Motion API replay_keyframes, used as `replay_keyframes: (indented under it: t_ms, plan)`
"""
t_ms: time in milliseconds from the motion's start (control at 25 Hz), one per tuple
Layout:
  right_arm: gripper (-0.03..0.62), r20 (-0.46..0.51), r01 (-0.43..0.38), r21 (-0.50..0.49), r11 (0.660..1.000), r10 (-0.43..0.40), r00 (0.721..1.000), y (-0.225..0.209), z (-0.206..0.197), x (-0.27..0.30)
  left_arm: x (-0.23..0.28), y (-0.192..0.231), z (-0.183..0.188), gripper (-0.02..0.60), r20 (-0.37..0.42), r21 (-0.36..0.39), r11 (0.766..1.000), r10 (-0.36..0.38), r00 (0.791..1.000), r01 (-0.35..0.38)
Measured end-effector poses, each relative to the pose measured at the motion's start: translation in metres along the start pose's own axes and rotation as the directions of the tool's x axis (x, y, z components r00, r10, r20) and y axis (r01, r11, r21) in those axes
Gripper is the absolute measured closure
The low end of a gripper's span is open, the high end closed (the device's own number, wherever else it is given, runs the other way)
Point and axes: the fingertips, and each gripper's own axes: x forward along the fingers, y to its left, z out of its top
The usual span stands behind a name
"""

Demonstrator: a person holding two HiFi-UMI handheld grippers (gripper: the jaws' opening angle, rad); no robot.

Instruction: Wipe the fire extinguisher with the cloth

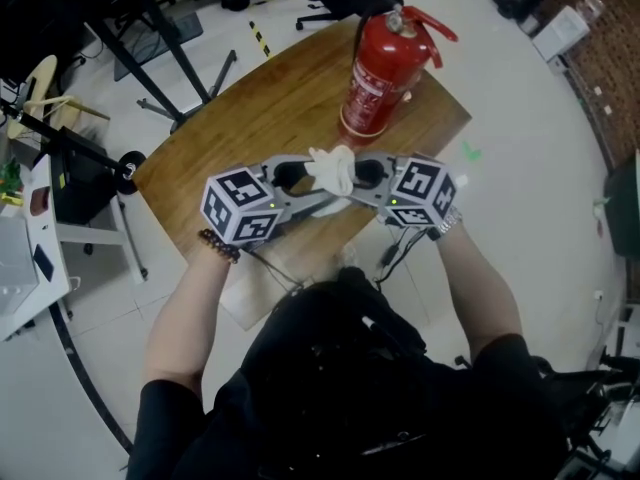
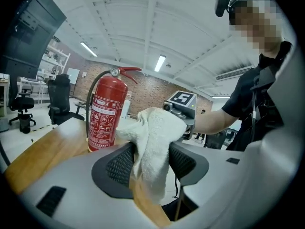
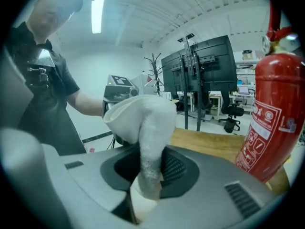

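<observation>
Holding cloth over table, toward its near edge | right gripper is clamping it; jaws of left gripper are standing apart around it | fire extinguisher is standing upright by far right edge | cloth is likely handling soft, light: pinch a bunched fold.

Red fire extinguisher with a white label, upper centre. White cloth. Brown wood-grain surface. Grey left gripper and right gripper, with black-and-white square markers.
</observation>
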Motion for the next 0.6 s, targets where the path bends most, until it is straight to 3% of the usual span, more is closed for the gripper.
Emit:
replay_keyframes:
  t_ms: [200, 320, 600]
  plan:
    - [0.482, -0.009, 0.039, -0.027, 0.999, -0.039, 0.999, 0.001, 0.002, -0.002, -0.005, 0.002, 0.003, 0.434, 0.021, -0.010, 1.000, -0.006, 1.000, 0.007]
    - [0.476, -0.020, 0.078, -0.047, 0.996, -0.080, 0.997, 0.000, 0.001, -0.001, -0.004, 0.004, 0.002, 0.440, 0.003, 0.014, 1.000, 0.008, 1.000, -0.008]
    - [0.418, -0.011, 0.241, -0.002, 0.971, -0.241, 0.971, -0.027, -0.005, -0.022, -0.007, 0.023, 0.029, 0.466, 0.029, 0.081, 0.988, 0.133, 0.991, -0.135]
